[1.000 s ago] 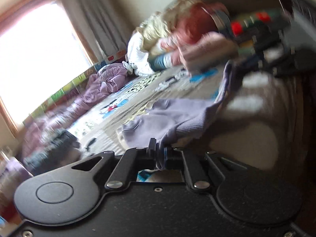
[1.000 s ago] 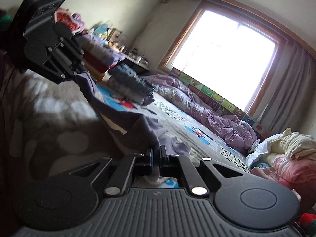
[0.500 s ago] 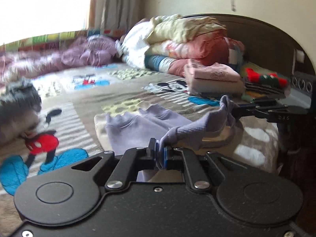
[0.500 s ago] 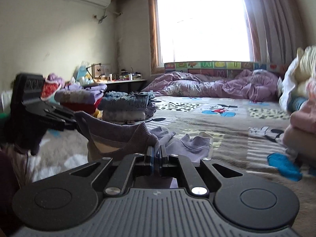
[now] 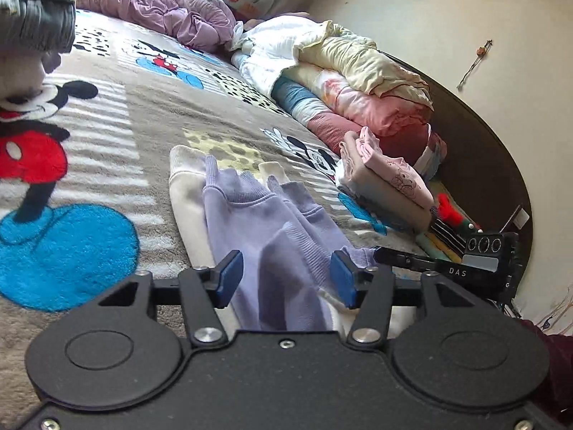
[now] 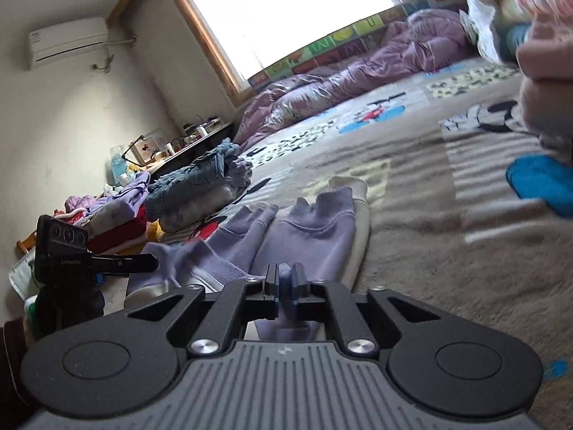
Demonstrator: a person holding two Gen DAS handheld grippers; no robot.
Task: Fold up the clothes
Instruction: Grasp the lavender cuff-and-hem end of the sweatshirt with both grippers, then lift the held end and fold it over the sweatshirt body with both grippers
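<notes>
A lavender sweatshirt [image 5: 250,222] lies lengthwise on the cartoon-print blanket [image 5: 107,125], folded narrow, with a cream layer [image 5: 182,193] showing under it. My left gripper [image 5: 283,276] hovers low over its near end. Its jaws are opening, and the cloth lies loose between the blue pads [image 5: 231,272] without touching them. In the right wrist view the same sweatshirt [image 6: 315,236] runs away from my right gripper [image 6: 284,283]. That gripper's jaws are just starting to open, and a fold of lavender cloth is still pinched between them. The right gripper [image 5: 379,252] is close beside the left one.
A folded pink and beige stack [image 5: 386,186] and rolled bedding [image 5: 358,82] lie to the right near the dark headboard. A purple duvet [image 5: 161,3] runs along the window side. Folded grey-blue clothes [image 6: 200,186] and a purple and red pile [image 6: 114,222] lie to the left.
Both grippers rolled and swung down to the blanket, so the sweatshirt that hung between them now lies flat. The left jaws have opened and let the cloth go.
</notes>
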